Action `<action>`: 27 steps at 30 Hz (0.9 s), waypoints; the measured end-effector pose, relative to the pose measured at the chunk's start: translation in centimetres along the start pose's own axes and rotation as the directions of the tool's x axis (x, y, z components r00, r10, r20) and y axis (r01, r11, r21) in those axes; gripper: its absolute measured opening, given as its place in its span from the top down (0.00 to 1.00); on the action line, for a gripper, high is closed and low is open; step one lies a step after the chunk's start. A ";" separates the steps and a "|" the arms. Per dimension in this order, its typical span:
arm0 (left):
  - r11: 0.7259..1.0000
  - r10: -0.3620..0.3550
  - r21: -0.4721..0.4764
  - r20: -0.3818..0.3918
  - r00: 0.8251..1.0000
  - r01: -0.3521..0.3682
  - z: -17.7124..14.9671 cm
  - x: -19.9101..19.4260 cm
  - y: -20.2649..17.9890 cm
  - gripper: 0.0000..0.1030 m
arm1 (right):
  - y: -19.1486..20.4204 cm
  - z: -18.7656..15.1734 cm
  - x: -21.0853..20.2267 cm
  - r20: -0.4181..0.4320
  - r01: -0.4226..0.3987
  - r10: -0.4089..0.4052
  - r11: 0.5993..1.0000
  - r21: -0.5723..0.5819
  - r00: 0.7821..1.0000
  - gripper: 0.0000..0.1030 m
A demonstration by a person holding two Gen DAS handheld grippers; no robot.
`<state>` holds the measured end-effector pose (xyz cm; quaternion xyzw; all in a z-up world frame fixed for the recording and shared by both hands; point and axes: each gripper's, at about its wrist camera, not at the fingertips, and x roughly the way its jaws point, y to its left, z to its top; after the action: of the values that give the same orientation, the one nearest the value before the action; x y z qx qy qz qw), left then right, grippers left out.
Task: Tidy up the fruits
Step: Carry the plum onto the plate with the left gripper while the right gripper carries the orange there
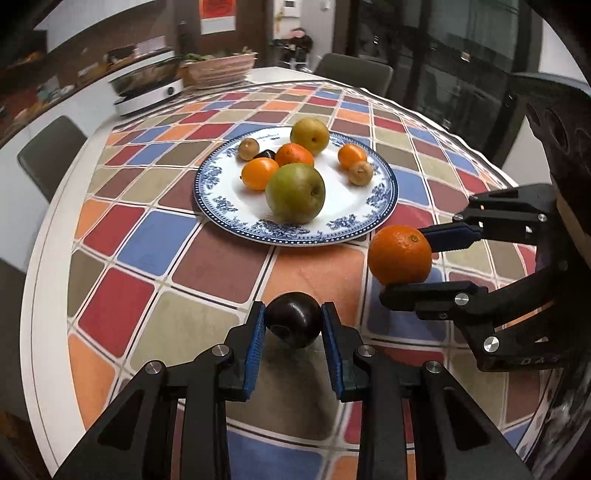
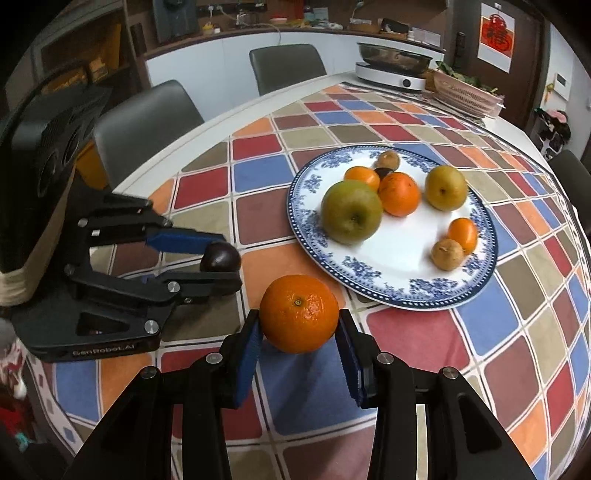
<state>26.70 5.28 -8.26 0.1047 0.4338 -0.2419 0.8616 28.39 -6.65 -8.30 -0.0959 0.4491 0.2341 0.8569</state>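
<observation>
My left gripper [image 1: 293, 319] is shut on a dark purple plum [image 1: 293, 323], just above the chequered tablecloth near the table's front; the same plum [image 2: 220, 257] shows between its pads in the right wrist view. My right gripper [image 2: 299, 325] is shut on an orange [image 2: 299, 314], seen from the left as the orange [image 1: 400, 254] beside the plate's near rim. A blue-and-white plate [image 1: 221, 203] behind both holds two green-yellow pears [image 1: 295, 192], small oranges [image 1: 258, 172], two brown kiwi-like fruits [image 1: 361, 172] and a mostly hidden dark fruit.
An electric hotpot cooker [image 1: 144, 88] and a pink basket of greens [image 1: 218, 68] stand at the table's far end. Grey chairs [image 2: 144, 122] ring the round table [image 1: 40, 280]. A kitchen counter [image 2: 295, 33] runs behind.
</observation>
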 end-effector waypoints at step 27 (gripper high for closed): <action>0.981 0.043 -0.194 0.132 0.990 -0.017 2.5 -5.0 -5.0 0.70 | -3.0 -1.3 -6.8 0.142 -0.001 -0.011 0.997 0.083 0.990 0.60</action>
<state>23.39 1.65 -2.66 0.0111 0.3941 -0.1922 0.8987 25.56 -11.91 -3.62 -0.0444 0.3960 0.2192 0.8906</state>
